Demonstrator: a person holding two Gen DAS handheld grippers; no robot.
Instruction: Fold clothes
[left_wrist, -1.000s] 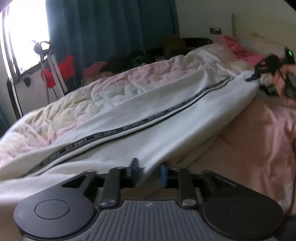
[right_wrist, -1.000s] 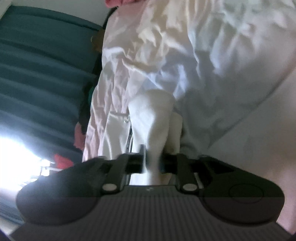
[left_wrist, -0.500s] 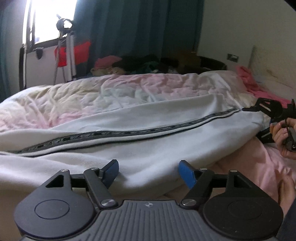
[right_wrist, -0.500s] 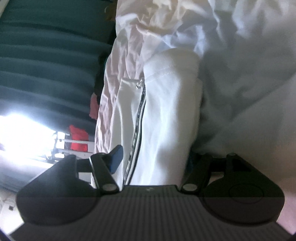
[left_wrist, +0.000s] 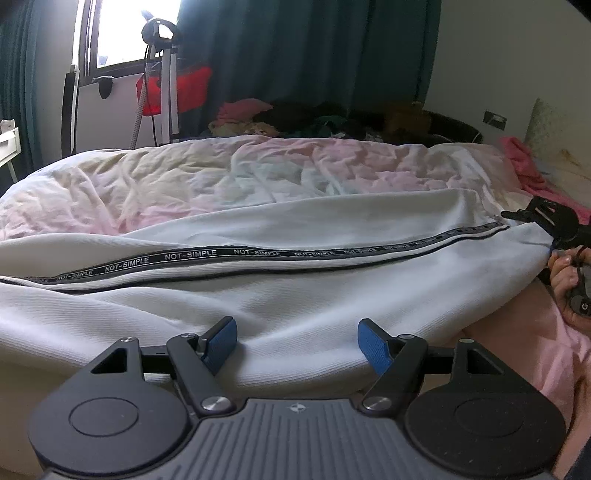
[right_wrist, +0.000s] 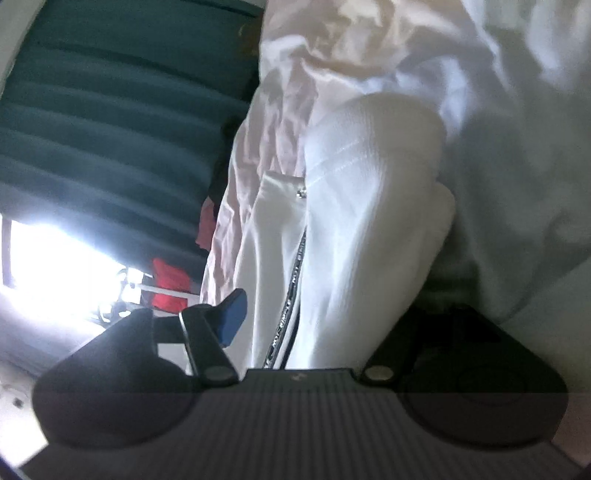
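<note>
Your left gripper (left_wrist: 297, 345) is spread, gripping nothing, white trousers (left_wrist: 280, 295) lying flat on the bed (left_wrist: 221, 173) at 12 o'clock. Right gripper (right_wrist: 325, 317) also spread, trousers' end between its fingers.

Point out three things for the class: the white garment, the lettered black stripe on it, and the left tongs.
white garment (left_wrist: 314, 295): left wrist view, on the plain fabric below the stripe.
lettered black stripe (left_wrist: 192, 255): left wrist view, on the NOT-SIMPLE lettering.
left tongs (left_wrist: 297, 345): left wrist view, midway between the blue pads.
</note>
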